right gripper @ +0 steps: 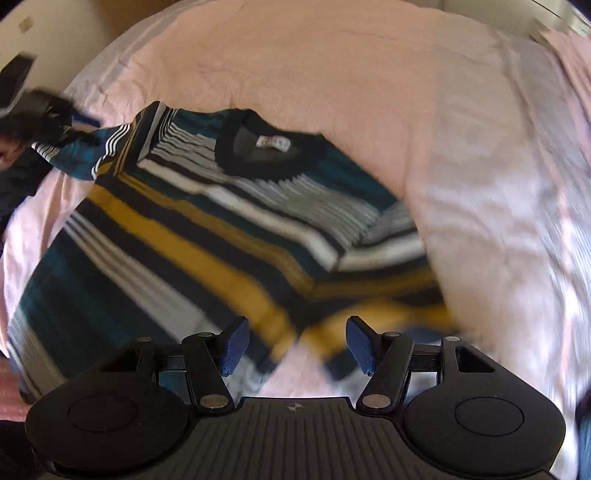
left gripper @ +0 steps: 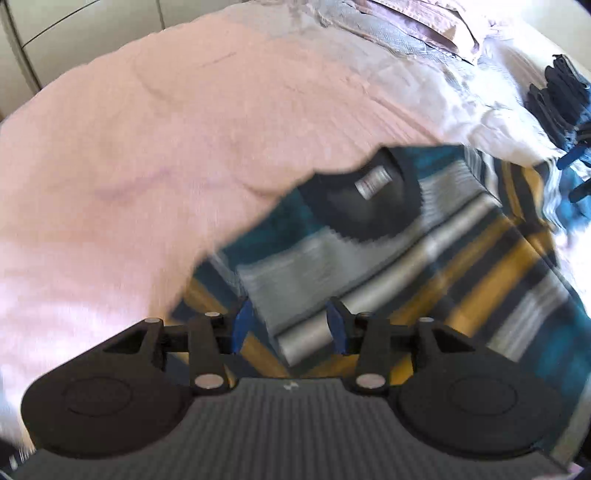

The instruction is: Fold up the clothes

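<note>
Striped sweater (right gripper: 207, 229) lies across the bed (right gripper: 332, 74); left gripper (left gripper: 290, 328) and right gripper (right gripper: 295, 345) gape, holding nothing. Pinch hems squarely.

A bed (left gripper: 147, 155) fills the view, spread with a pale pink cover, lightly creased; beyond its far edge, pale cabinet fronts (left gripper: 74, 22) with curved seams; toward the bed's right end, rumpled grey-and-mauve bedding (left gripper: 399, 33); bright daylight washes out the cover there, nearly white.

Pink bedsheet (left gripper: 147, 166) bare left of striped sweater (left gripper: 424, 251) — dark clothes pile (left gripper: 557, 96) far right edge
</note>
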Demonstrator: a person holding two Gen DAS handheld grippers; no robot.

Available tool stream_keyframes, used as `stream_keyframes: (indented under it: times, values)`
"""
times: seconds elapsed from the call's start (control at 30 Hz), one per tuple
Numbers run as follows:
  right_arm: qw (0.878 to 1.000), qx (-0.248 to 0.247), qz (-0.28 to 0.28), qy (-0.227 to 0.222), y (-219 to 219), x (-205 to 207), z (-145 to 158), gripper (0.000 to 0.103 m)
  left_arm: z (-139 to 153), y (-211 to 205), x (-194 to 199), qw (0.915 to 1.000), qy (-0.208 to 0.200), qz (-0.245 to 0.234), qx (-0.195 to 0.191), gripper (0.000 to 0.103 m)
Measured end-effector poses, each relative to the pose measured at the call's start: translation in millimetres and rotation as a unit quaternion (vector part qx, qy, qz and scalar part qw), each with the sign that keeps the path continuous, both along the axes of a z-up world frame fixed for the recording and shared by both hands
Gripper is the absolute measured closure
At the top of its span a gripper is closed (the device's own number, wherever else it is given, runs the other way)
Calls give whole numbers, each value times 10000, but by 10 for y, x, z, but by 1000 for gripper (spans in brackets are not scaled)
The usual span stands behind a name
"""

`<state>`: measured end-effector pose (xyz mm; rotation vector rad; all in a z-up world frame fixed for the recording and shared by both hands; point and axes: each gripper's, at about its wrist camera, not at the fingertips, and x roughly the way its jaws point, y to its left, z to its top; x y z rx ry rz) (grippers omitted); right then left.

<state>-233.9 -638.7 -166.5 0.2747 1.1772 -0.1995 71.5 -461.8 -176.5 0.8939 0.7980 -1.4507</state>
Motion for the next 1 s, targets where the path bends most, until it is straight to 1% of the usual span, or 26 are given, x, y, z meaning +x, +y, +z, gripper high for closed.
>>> stream_keyframes:
  times: [0.03, 0.13, 0.23, 0.27, 0.37, 0.4, 0.47, 0.5, 0.53, 0.57, 0.6, 0.63, 0.7, 0.8, 0.9, 1.0]
  values:
    - [9999, -24, 126, -18, -116, 144, -65, 41, -62, -161, 6, 10000, -55, -66, -19, 62]
    - [9986, -107, 494, -131, -487, 544, -258, 41, -313, -553, -12, 9992, -258, -289, 105, 62]
    - [9972, -24, 665, -339, -864, 870, -489, 41, -563, -859, -3, 9980, -372, -446, 253, 62]
    - [9968, 22, 709, -366, -988, 984, -601, 41, -651, -934, 13, 9977, -365, -471, 310, 62]
    - [9955, 146, 869, -346, -1252, 1253, -906, 41, -909, -1105, 113, 9966, -532, -422, 464, 62]
    - [9947, 212, 938, -361, -1317, 1327, -1004, 41, -989, -1145, 161, 9967, -532, -334, 510, 62]
    - [9928, 309, 1110, -333, -1416, 1463, -1200, 41, -1100, -1172, 218, 9971, -340, -291, 611, 64]
    - [9924, 320, 1156, -278, -1453, 1512, -1288, 41, -1155, -1185, 247, 9971, -242, -271, 661, 68]
    - [9921, 366, 1176, -228, -1491, 1553, -1370, 42, -1161, -1174, 246, 9970, -158, -344, 676, 83]
    - [9922, 523, 1111, -207, -1532, 1567, -1428, 42, -1158, -1165, 247, 9965, -34, -398, 731, 98]
    - [9922, 698, 1011, -221, -1570, 1560, -1453, 58, -1140, -1154, 243, 9963, -64, -384, 772, 100]
    - [9919, 838, 929, -225, -1601, 1551, -1463, 99, -1097, -1165, 285, 9970, -78, -313, 710, 100]
    - [9918, 873, 913, -192, -1614, 1523, -1371, 100, -1008, -1188, 371, 9981, -104, -166, 578, 100]
    - [9904, 355, 1286, -363, -1591, 1558, -970, 101, -874, -1222, 501, 9992, -144, 55, 380, 100]
    - [9849, 108, 1609, -626, -1657, 1722, -581, 101, -741, -1257, 630, 9993, -184, 275, 181, 100]
    - [9808, -223, 1772, -785, -1713, 1900, -382, 101, -607, -1291, 760, 9985, -224, 496, -17, 99]
